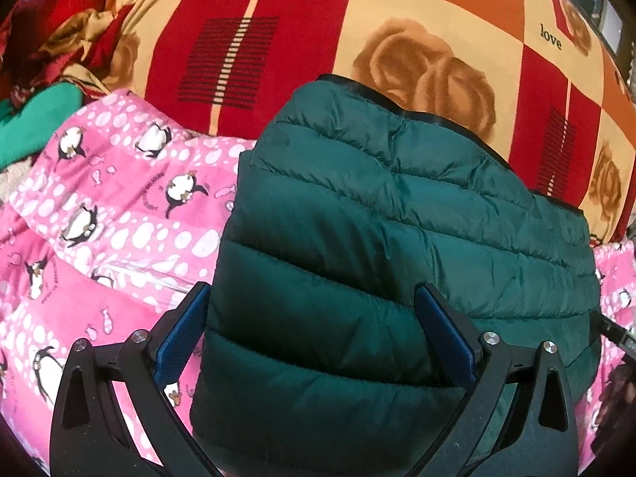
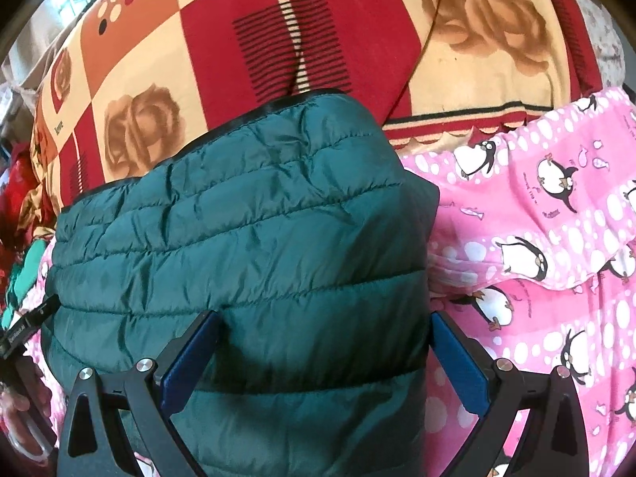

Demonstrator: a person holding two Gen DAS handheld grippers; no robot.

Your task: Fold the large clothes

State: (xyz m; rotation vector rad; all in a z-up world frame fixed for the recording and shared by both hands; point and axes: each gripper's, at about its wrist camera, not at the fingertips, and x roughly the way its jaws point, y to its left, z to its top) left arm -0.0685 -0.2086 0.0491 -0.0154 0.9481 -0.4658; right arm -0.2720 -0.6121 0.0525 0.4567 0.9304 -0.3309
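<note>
Cut off at the frame edges

The green quilted jacket (image 1: 397, 238) runs off the bottom edge; a hand (image 2: 22, 409) at lower left is half-cropped.

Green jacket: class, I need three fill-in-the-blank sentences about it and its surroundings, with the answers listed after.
1. The quilted jacket is dark ____.
2. The pink sheet beneath it is printed with ____.
3. The blanket behind it has brown roses and the word ____.
4. Both the left tongs and the right tongs stand ____ around the jacket.

Answers: green; penguins; love; open
</note>
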